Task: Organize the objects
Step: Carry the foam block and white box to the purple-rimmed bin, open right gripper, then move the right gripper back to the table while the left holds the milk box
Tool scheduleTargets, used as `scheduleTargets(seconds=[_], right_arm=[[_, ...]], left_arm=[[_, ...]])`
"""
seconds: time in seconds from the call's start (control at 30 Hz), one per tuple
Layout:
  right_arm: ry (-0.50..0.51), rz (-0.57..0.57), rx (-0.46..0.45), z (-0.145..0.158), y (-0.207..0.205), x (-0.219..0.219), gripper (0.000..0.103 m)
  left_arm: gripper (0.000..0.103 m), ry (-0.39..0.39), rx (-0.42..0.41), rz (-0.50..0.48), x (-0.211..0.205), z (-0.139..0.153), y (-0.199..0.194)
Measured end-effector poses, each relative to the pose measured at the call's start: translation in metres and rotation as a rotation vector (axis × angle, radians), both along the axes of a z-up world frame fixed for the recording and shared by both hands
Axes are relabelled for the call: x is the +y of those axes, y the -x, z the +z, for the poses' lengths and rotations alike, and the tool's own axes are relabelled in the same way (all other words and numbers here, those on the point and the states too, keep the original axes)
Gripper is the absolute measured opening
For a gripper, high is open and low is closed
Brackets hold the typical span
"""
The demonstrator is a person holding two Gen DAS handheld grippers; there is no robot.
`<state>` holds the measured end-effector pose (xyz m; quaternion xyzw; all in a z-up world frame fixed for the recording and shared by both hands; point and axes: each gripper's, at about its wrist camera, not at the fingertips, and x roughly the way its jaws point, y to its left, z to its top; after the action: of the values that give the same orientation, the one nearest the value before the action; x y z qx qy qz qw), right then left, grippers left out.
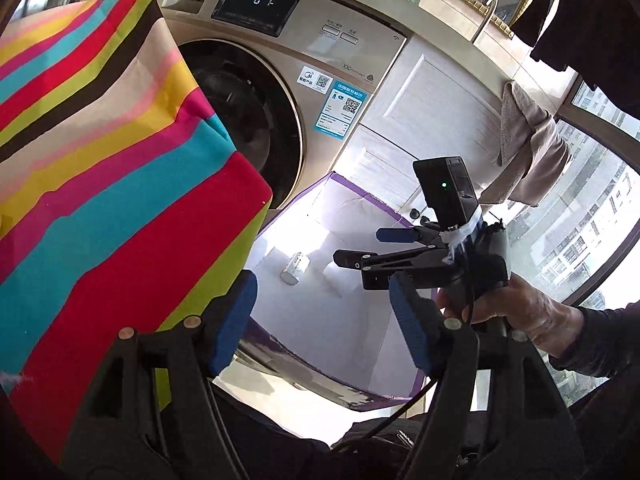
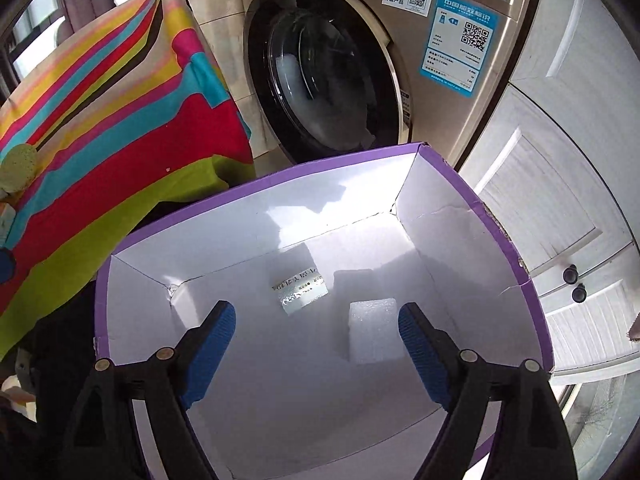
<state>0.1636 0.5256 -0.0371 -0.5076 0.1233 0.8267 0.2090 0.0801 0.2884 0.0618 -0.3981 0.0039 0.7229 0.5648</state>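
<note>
Both the left gripper point(image 1: 324, 324) and right gripper point(image 2: 316, 356) gape open and empty above a purple-rimmed white box point(image 2: 480, 208).

Both hand-held grippers point(image 1: 320, 320) point(image 2: 316, 344) open, empty

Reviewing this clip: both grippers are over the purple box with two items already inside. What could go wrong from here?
1. The right gripper hangs open inside the purple box, close to the white foam block; pulling out carelessly could catch the thin cardboard wall and tip the box.
2. The small silver cylinder lies on its side and may roll if the box is bumped.
3. The left gripper, also open, sits close to the striped cloth and might snag it.
</note>
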Motion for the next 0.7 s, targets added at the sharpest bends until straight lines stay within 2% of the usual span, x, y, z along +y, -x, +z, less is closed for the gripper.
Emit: scheduleTargets(seconds=[0.1, 0.2, 0.4, 0.53, 0.63, 0.7], right_arm=[[-0.008, 0.027, 0.011, 0.005, 0.005, -0.009, 0.085], [-0.010, 0.059, 0.031, 0.010, 0.014, -0.019, 0.085], [0.018, 0.152, 0.065, 0.016, 0.037, -0.049, 0.085], [0.027, 0.216, 0.087, 0.022, 0.051, -0.071, 0.085], [0.023, 0.253, 0.112, 0.029, 0.059, -0.086, 0.085], [0.024, 0.285, 0.119, 0.033, 0.065, -0.096, 0.085]], left_arm=[[0.074, 0.006, 0.027, 0.047, -0.039, 0.005, 0.000], [0.074, 0.045, 0.061, 0.122, -0.083, 0.000, -0.003], [0.074, 0.094, 0.039, 0.243, -0.158, -0.021, -0.011], [0.072, 0.154, 0.023, 0.281, -0.184, -0.042, -0.016], [0.068, 0.157, -0.043, 0.283, -0.194, -0.065, -0.014], [0.065, 0.197, -0.077, 0.280, -0.194, -0.084, -0.013]])
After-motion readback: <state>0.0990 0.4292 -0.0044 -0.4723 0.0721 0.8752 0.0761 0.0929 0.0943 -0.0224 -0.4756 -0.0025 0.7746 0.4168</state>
